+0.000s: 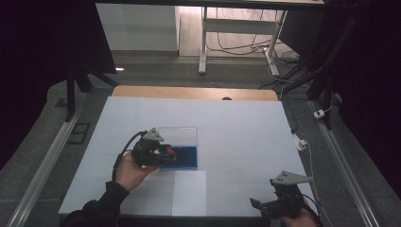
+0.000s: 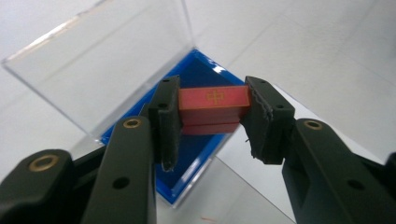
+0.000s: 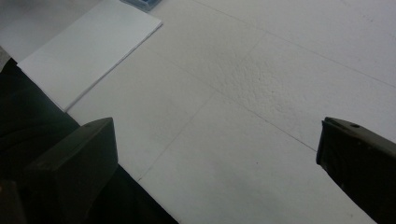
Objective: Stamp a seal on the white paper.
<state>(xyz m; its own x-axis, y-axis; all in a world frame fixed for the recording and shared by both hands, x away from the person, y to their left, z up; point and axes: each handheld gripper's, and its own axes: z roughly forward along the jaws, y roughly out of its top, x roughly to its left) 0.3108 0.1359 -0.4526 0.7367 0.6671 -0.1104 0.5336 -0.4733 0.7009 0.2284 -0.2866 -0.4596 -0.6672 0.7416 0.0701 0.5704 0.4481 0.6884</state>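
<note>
Left gripper [image 2: 212, 119]: black, matte, with ribbed rubber pads; it was clamped on the red block's two short ends, above the blue box.
Red block [image 2: 214, 99]: a flat, smooth rectangular bar with a small gold cross mark on its top face; a second red layer was seen just beneath it, between the same pads.
Blue box [image 2: 196, 154]: a shallow rectangular tray with a glossy blue inside and clear plastic edges, lying on the table just under the held block.
Clear lid [image 2: 93, 60]: a thin transparent plastic sheet, stood up at the box's far side.
Right gripper [image 3: 215, 154]: its jaws were spread wide with nothing between them, over the near right part of the table.
Table [image 1: 246, 137]: covered in white, faintly grained sheets with visible seams.
White sheet [image 3: 88, 49]: a flat, smooth rectangle laid on the covering near the box.
</note>
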